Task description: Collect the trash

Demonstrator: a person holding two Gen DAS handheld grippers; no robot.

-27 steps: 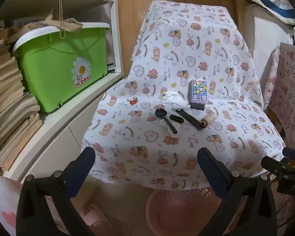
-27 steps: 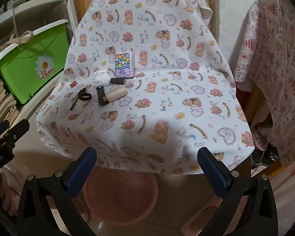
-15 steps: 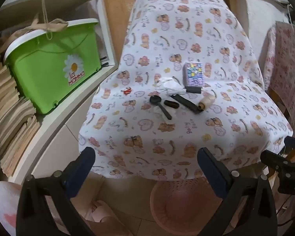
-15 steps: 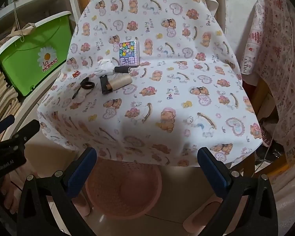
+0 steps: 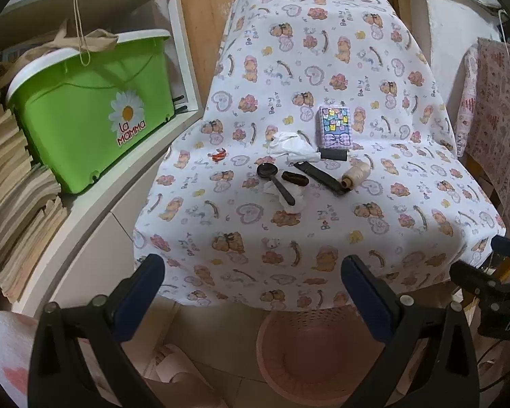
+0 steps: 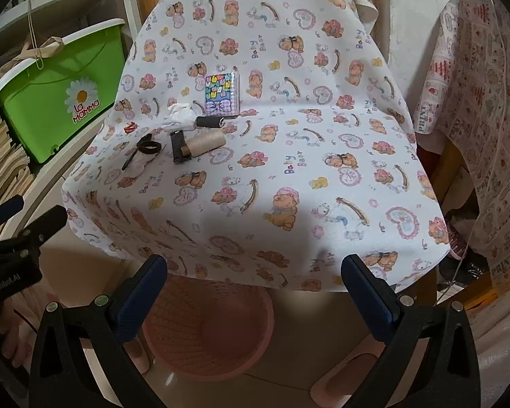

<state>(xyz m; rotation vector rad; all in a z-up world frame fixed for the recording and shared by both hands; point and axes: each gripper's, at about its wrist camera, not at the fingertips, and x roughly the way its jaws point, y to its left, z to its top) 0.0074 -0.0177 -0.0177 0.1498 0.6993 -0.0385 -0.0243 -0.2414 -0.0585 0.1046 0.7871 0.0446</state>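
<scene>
On the table's bear-print cloth (image 5: 289, 231) lie crumpled white tissues (image 5: 290, 144) (image 6: 178, 115), a second tissue (image 5: 289, 197) under a black spoon (image 5: 275, 182), and a small red wrapper (image 5: 218, 154) (image 6: 130, 127). A pink basket (image 5: 309, 350) (image 6: 207, 326) stands on the floor under the table's front edge. My left gripper (image 5: 253, 278) is open and empty, held before the table edge above the basket. My right gripper (image 6: 255, 278) is open and empty, also short of the table edge.
Beside the tissues lie a colourful box (image 5: 335, 125), a black spool (image 5: 333, 154), a beige thread spool (image 5: 357, 173), a black bar (image 5: 319, 178) and a dark ring (image 6: 149, 148). A green bin (image 5: 85, 108) sits on the shelf at left. A cloth-covered stand (image 6: 486, 102) is at right.
Both grippers have moved forward and a little higher toward the table; the table items look nearer. Both stay open and empty.
</scene>
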